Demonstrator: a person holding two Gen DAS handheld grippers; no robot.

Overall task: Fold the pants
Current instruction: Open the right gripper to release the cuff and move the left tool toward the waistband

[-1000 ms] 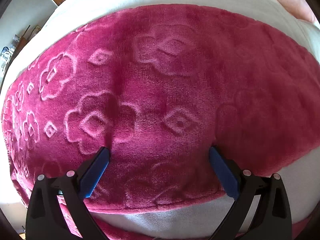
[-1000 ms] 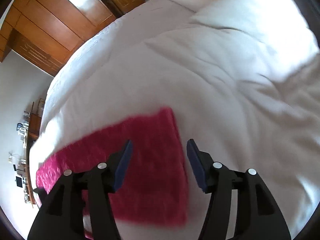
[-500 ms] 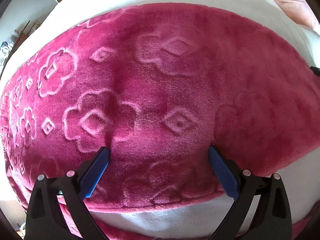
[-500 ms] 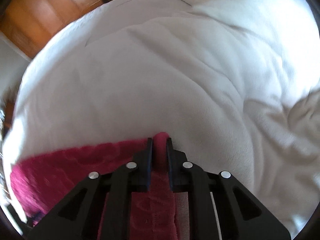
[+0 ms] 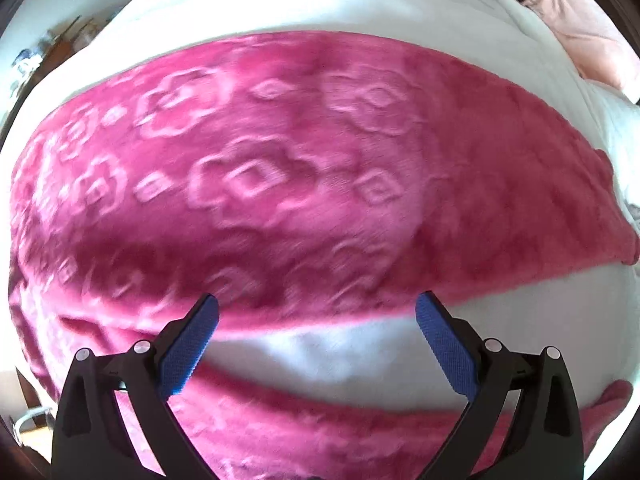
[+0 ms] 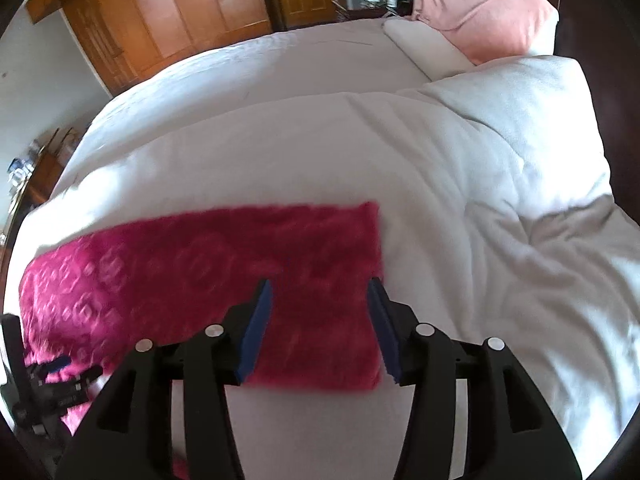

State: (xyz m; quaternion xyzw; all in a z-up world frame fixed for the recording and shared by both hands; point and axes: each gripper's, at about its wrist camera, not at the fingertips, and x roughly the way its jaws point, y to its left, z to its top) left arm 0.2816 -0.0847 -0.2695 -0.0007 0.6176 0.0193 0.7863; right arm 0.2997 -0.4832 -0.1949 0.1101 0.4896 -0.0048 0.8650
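Right wrist view: the right tongs (image 6: 320,312) had just let go, spread above the folded pants (image 6: 224,264), left tongs (image 5: 316,332) spread too.

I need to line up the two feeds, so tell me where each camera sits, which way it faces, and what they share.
Left wrist: on the left gripper, looking steeply down its open fingers at the pink patterned pants on the white duvet; only its own fingers show.
Right wrist: on the right gripper, jaws just reopened with nothing between them, tilted down across the bed toward the pink pillow and wooden wardrobe; the left gripper's tip shows at the lower left.
Shared: pants, duvet, pillow.
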